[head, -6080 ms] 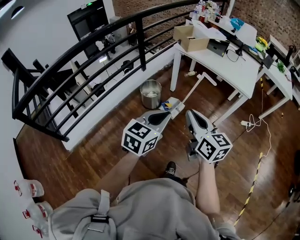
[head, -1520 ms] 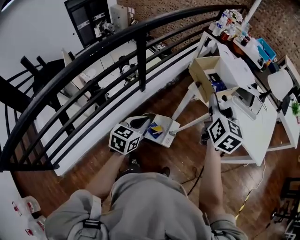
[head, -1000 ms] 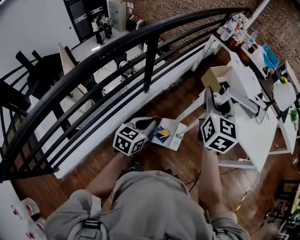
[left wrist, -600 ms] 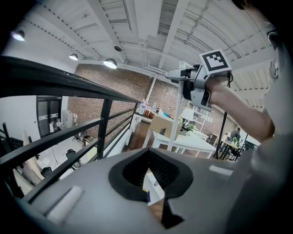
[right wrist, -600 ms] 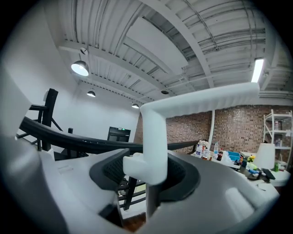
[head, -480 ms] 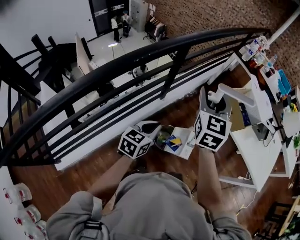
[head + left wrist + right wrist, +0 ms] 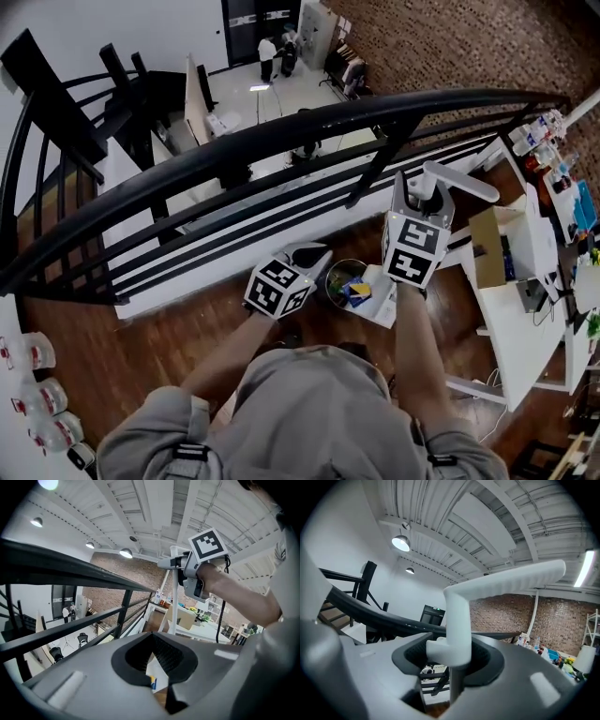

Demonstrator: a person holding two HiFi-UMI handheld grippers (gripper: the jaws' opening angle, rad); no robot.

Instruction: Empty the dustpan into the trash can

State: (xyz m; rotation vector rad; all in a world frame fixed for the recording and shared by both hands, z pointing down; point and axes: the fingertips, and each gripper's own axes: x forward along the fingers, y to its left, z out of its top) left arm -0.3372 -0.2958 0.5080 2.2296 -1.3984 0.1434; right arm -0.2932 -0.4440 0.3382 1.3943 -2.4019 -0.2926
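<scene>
One long-handled white plastic dustpan (image 7: 384, 302) hangs at the right rim of the round steel trash can (image 7: 329, 281), so the carrying looks done and the tipping is left. Its handle (image 7: 457, 620), the long axis, stands near upright, with the mouth toward the can. Above the can, the right tongs (image 7: 412, 187) clamp the handle's top. Over the can's left rim, the left tongs (image 7: 321, 251) seem to pinch the pan's wall (a blue-and-yellow scrap (image 7: 359, 292) is yet to be tipped out).

A black railing (image 7: 281, 131) curves across; a cardboard box (image 7: 487, 246) sits on a white table (image 7: 506, 328); what look like bottles (image 7: 37, 398) stand lower left.
</scene>
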